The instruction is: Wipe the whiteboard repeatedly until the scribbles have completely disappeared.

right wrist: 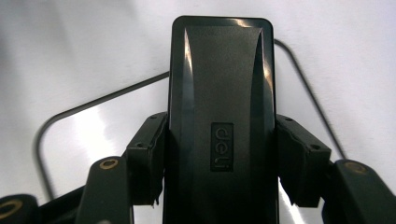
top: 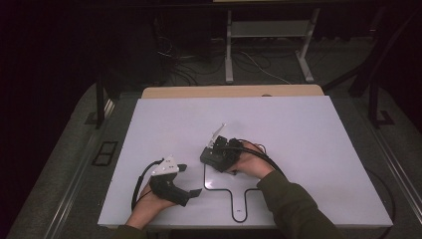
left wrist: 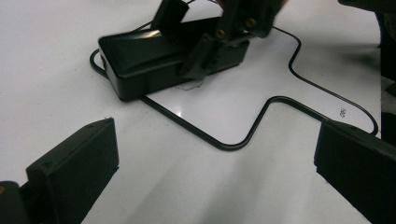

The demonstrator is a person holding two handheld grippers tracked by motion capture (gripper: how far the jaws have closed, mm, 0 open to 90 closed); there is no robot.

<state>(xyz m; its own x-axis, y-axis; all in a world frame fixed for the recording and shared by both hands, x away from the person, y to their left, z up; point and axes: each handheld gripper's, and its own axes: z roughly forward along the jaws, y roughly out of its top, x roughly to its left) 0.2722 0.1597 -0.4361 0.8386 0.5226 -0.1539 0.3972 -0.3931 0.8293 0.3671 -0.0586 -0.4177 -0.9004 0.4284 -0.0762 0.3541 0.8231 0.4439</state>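
The right gripper [top: 215, 153] grips a glossy black oblong plastic box [right wrist: 220, 116] by its long sides, the box's long axis running straight out between the jaws. The box sits at the upper left corner of a thin black outline [left wrist: 261, 116] drawn on the white table [top: 298, 129]. The left gripper [top: 191, 180] rests near, empty and wide, facing it

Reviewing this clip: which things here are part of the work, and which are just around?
In use:
- black box, clamped by the right gripper
- black outline drawn on the white table, box resting on it
- left gripper, open, holding nothing

Just around:
- cables on the floor
- metal stand legs
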